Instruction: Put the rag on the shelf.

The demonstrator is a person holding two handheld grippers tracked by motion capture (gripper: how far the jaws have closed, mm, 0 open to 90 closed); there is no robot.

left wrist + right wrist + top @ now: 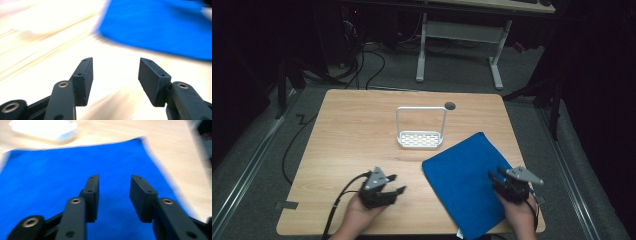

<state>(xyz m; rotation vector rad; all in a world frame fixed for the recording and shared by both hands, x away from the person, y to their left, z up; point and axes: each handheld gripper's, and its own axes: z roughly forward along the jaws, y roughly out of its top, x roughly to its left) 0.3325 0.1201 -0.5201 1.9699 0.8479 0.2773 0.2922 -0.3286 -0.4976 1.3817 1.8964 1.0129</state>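
A blue cloth (467, 177) lies flat on the right half of the wooden table (352, 135), reaching past the near edge. My left gripper (396, 184) hovers over bare wood to the left of the cloth, jaws apart with nothing between them; in the left gripper view (115, 68) the cloth (160, 25) lies ahead of it. My right gripper (496, 174) is above the cloth's right side, jaws apart and empty; the right gripper view (114, 185) looks across the cloth (50, 180). A white rack (420, 129) with a tall wire handle stands behind the cloth.
A small dark round hole (450, 105) sits in the table near the far edge. Behind the table stands a white desk frame (459, 45) with cables on the floor. The rack's white base (45, 130) shows at the top of the right gripper view.
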